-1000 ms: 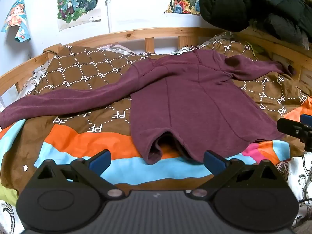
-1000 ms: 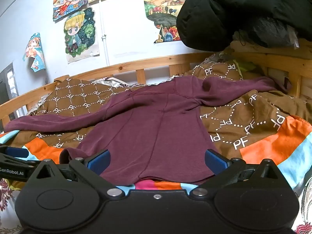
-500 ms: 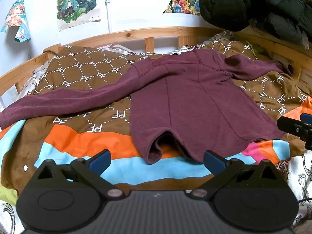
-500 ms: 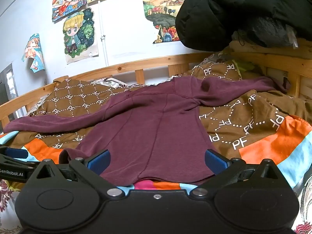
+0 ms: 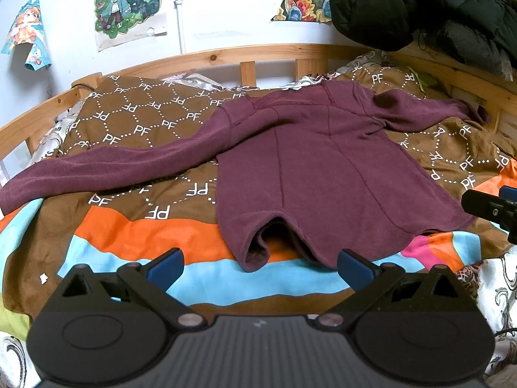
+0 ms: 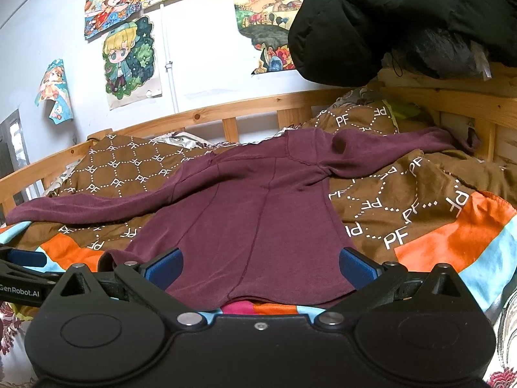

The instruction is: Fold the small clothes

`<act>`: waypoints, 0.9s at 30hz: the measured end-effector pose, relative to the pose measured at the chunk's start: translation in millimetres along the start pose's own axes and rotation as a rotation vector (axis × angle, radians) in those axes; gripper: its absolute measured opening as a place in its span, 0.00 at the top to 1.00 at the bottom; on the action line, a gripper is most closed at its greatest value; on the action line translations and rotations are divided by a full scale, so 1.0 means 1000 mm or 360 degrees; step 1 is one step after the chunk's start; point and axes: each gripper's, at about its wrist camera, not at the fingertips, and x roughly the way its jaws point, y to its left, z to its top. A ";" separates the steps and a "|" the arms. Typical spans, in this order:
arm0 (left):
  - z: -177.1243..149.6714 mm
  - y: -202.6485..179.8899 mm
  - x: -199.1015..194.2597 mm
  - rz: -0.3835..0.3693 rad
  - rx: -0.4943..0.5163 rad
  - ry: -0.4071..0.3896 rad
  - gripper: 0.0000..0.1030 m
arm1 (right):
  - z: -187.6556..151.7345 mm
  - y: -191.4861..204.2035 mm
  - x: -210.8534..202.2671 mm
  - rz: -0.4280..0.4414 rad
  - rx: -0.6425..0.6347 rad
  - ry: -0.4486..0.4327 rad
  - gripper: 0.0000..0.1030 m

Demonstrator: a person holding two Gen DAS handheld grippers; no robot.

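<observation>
Left wrist view: the left tool [image 5: 260, 266] sits low at the near edge of the bed, its two blue-tipped fingers [image 5: 164, 266] spread wide and released, grasping nothing. The maroon long-sleeved top [image 5: 316, 168] lies flat on the patterned blanket [image 5: 135, 226], directly ahead of the tool and clear of both fingers. Its hem is the nearest part; one section of the hem is lifted into a small arch just beyond the gap between the fingers. The body's long axis runs away from the tool, hem near and collar far, toward the wooden bed rail [image 5: 226, 56]. The sleeves extend crosswise: one reaches far to the left edge, the other toward the right rail. The right tool [image 5: 494, 208] shows at the right edge, just beside the hem corner.

Right wrist view: the right tool [image 6: 260, 268] is likewise released, fingers [image 6: 357, 268] wide apart and empty. The maroon long-sleeved top [image 6: 258, 220] lies straight ahead, its hem crossing between the fingertips; contact with the fingers cannot be determined. The collar points away toward the bed rail [image 6: 226, 110]. The left tool [image 6: 22, 263] appears at the left edge, near the raised hem corner. A dark jacket [image 6: 404, 16] is piled at the upper right.
</observation>
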 end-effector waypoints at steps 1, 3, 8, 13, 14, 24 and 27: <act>0.000 0.000 0.000 -0.0001 0.0000 -0.0001 0.00 | 0.000 0.000 0.000 0.0001 0.0001 -0.0002 0.00; 0.000 -0.001 -0.001 0.0002 0.0004 -0.0001 0.00 | -0.001 -0.001 -0.002 -0.0002 0.0002 -0.0007 0.00; 0.000 -0.001 -0.002 0.0003 0.0007 0.0000 0.00 | -0.001 0.000 -0.001 -0.0003 0.0008 -0.0010 0.00; 0.000 -0.002 -0.002 0.0007 0.0008 0.0000 0.00 | -0.002 0.000 -0.002 -0.0003 0.0011 -0.0011 0.00; 0.000 -0.002 -0.002 0.0007 0.0008 0.0001 0.00 | -0.002 0.000 -0.002 -0.0004 0.0011 -0.0011 0.00; 0.001 -0.001 -0.002 0.0008 0.0009 0.0000 0.00 | -0.002 0.000 -0.001 -0.0003 0.0014 -0.0010 0.00; 0.001 -0.001 -0.002 0.0007 0.0010 0.0000 0.00 | -0.001 -0.001 -0.001 -0.0001 0.0015 -0.0012 0.00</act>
